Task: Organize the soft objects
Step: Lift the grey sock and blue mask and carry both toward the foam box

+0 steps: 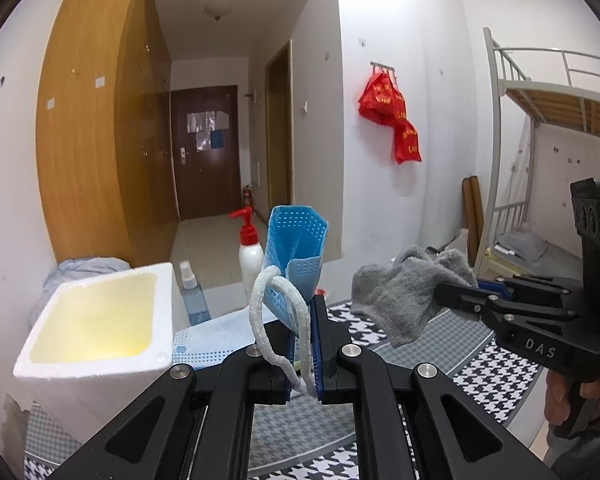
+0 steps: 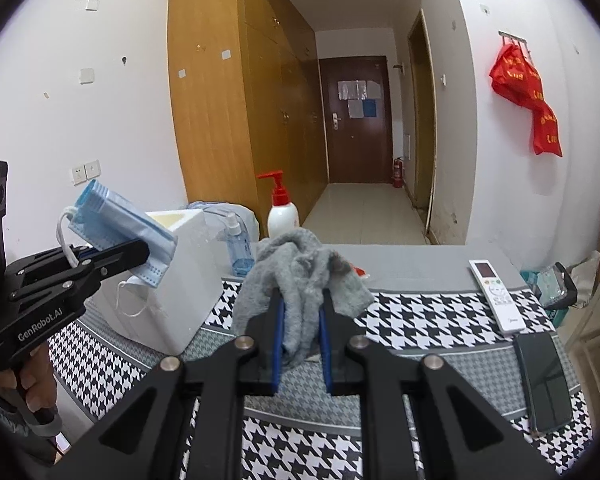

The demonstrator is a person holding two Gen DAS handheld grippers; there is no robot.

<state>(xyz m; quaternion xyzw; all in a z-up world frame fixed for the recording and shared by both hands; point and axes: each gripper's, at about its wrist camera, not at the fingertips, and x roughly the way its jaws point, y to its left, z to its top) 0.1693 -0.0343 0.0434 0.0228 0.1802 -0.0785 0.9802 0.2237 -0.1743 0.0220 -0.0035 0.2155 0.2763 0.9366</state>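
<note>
My left gripper [image 1: 302, 312] is shut on a folded blue face mask [image 1: 296, 252] with white ear loops, held up above the table; it also shows in the right wrist view [image 2: 120, 232], next to the foam box. My right gripper [image 2: 300, 300] is shut on a grey sock [image 2: 300, 276], held above the houndstooth cloth; the sock also shows in the left wrist view [image 1: 404, 292]. A white foam box [image 1: 100, 320] with a yellowish inside stands at the left, open at the top. Another blue mask [image 1: 216, 340] lies beside the box.
A white pump bottle with a red top [image 2: 282, 208] and a small blue spray bottle [image 2: 238, 252] stand behind the box. A white remote [image 2: 496, 296] and a dark phone [image 2: 544, 380] lie on the table [image 2: 420, 320] at the right. A bunk bed [image 1: 540, 120] stands at the far right.
</note>
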